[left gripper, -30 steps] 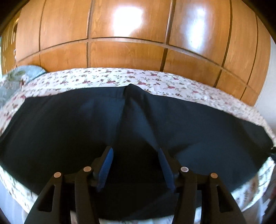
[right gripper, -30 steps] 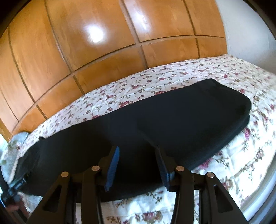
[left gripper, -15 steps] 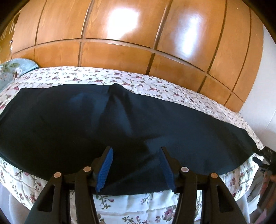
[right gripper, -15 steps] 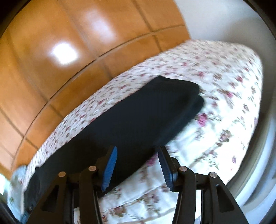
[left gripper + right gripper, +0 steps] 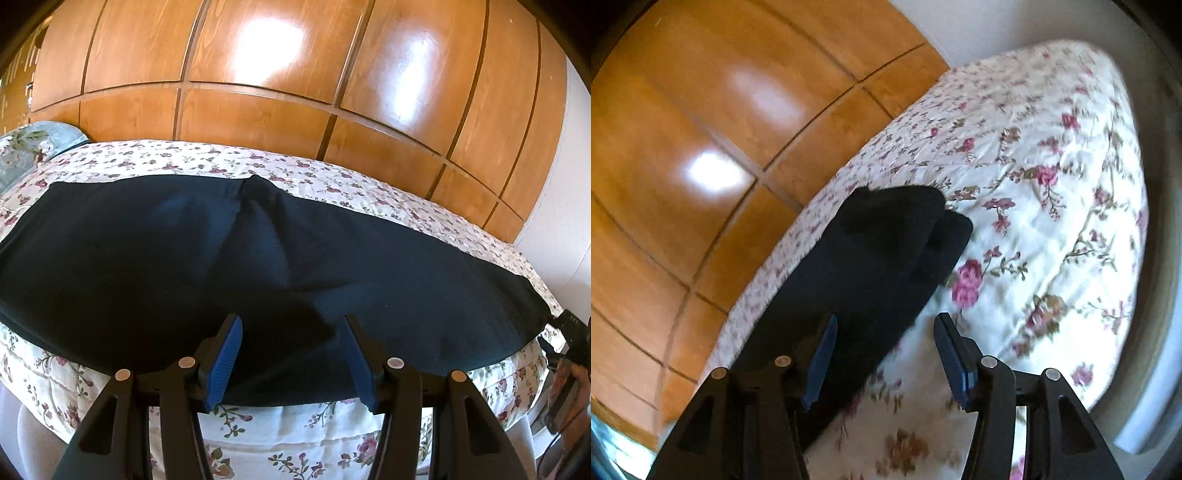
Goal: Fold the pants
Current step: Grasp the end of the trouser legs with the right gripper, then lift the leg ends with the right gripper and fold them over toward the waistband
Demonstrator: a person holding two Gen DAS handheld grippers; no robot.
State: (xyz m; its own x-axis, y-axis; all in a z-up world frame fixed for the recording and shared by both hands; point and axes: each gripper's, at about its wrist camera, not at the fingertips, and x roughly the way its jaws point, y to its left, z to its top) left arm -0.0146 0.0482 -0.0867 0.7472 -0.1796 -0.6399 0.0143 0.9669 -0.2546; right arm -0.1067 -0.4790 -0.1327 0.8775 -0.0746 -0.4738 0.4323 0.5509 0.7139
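Black pants (image 5: 258,266) lie flat and lengthwise across a floral bedspread (image 5: 295,439), folded leg on leg. My left gripper (image 5: 291,354) is open and empty, above the pants' near edge at their middle. In the right wrist view the pants' leg ends (image 5: 886,243) lie stacked, one layer slightly offset. My right gripper (image 5: 882,354) is open and empty, above the near edge of the legs, its right finger over bare bedspread (image 5: 1034,184). The right gripper also shows at the far right of the left wrist view (image 5: 572,332).
A wooden panelled wardrobe (image 5: 295,74) runs along the far side of the bed. A pale blue floral pillow (image 5: 26,147) lies at the left end. A white wall (image 5: 997,22) stands behind the bed's right end.
My left gripper has drawn back and up from the pants, so the bed's front edge now shows. My right gripper has swung right toward the leg ends. Both stay open.
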